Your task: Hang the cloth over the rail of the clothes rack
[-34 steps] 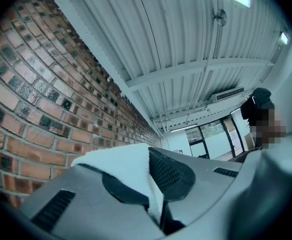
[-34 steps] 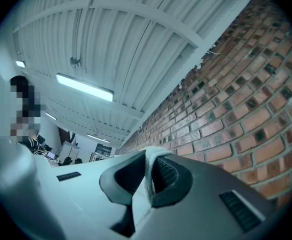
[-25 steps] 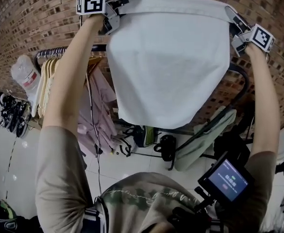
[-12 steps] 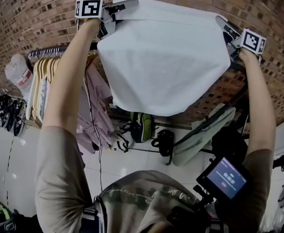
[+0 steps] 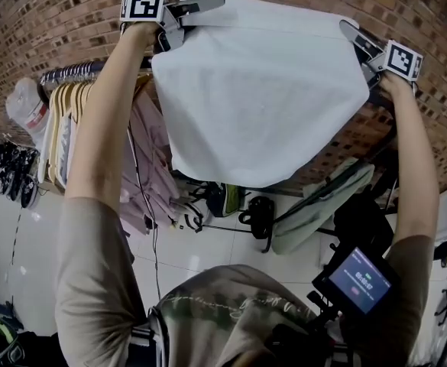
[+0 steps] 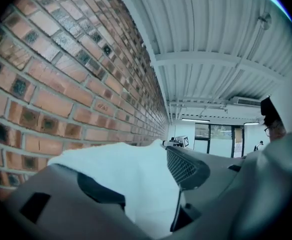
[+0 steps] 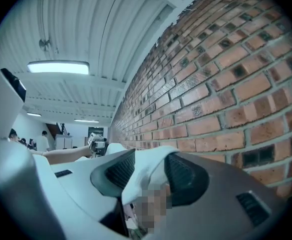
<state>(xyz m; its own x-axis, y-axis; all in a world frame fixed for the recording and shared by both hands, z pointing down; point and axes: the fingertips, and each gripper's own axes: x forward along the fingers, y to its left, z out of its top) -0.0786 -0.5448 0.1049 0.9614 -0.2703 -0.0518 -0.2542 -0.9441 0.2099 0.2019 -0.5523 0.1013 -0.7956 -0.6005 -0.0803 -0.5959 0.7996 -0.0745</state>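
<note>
A white cloth (image 5: 261,90) hangs spread wide between my two raised grippers, in front of the brick wall. My left gripper (image 5: 198,11) is at its top left corner and my right gripper (image 5: 355,40) at its top right corner. In the left gripper view the jaws of the left gripper (image 6: 143,184) are opening, and the cloth (image 6: 111,159) lies loose in the gap. In the right gripper view the right gripper (image 7: 146,180) is opening too, with a fold of cloth (image 7: 153,159) between its pads. The rack's rail (image 5: 74,73) shows at the left; behind the cloth it is hidden.
Wooden hangers with pink garments (image 5: 150,159) fill the rail's left part, beside a white cap (image 5: 28,109). Shoes (image 5: 9,174) line the floor at the left. Bags (image 5: 257,220) and a pale green garment (image 5: 322,205) sit under the rack. A lit screen (image 5: 357,277) is at my chest.
Both grippers held the cloth's top corners tight before; now their jaws stand apart. The cloth's lower edge has risen a little and it spreads wider to the right.
</note>
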